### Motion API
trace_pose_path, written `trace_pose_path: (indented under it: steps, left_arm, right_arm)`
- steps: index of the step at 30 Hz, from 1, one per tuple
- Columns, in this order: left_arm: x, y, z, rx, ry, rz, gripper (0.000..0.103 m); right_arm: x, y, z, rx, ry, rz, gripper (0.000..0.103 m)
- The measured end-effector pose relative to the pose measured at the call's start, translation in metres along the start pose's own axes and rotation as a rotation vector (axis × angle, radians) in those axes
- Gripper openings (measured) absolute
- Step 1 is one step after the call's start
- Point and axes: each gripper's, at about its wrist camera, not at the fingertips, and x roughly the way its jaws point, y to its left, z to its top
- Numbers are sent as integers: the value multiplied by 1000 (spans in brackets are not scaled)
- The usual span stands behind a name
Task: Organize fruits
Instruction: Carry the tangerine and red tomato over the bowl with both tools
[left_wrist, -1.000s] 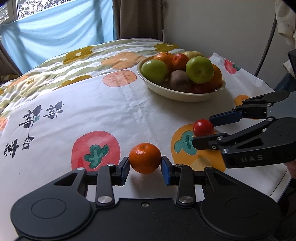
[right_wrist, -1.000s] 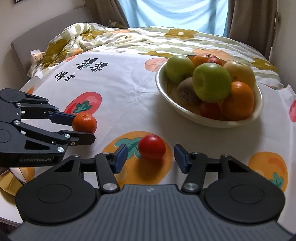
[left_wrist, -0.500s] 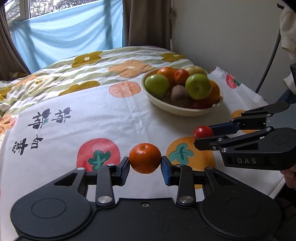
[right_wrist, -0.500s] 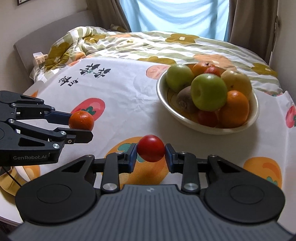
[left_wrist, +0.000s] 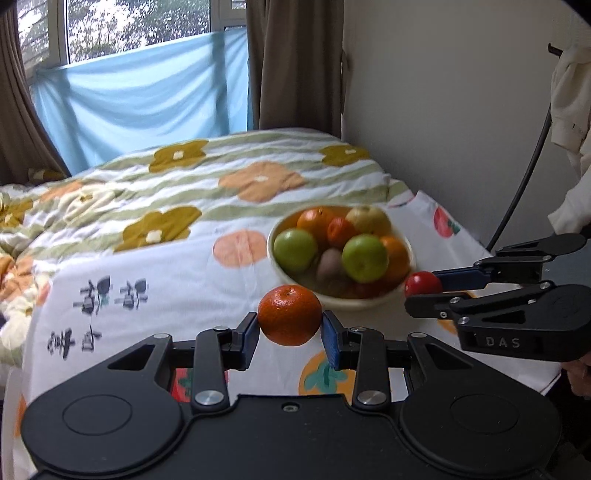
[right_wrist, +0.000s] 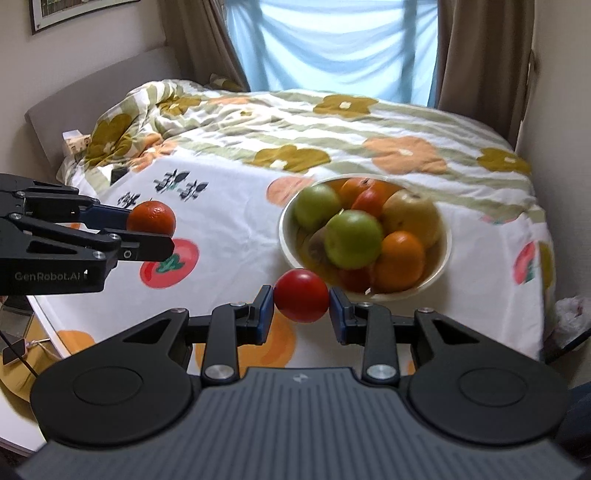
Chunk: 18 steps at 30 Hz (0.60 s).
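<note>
Two round fruits are riding clear above the tablecloth (left_wrist: 155, 266), near the bowl (right_wrist: 441, 258): my left gripper (left_wrist: 290, 328) is pinching the mandarin (left_wrist: 290, 314) across its soft middle, my right gripper (right_wrist: 301, 308) is squeezing the slick, bruisable tomato (right_wrist: 301, 295).

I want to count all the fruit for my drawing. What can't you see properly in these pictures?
- Bowl, both views: motion blur smears the fruit, and the top fruits hide those beneath, so no sure count.
- Brown fruit, left wrist view: too blurred to name.
- Mandarin, left tool's view: underside hidden.
- Red fruit in the right tool: tomato or not, cannot tell.
- Person: only a sleeve, cut off at the edge.
</note>
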Motion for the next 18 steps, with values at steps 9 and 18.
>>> trace_pose_path:
  steps: [9,18]
  left_arm:
    - [20,1,45,-4,-13,2,40]
    - [71,17,92,-10,21,-29,40]
  right_arm:
    - [-11,-27,40,21,-45,-49,47]
    - [14,-53,86,67,-60,-91,47]
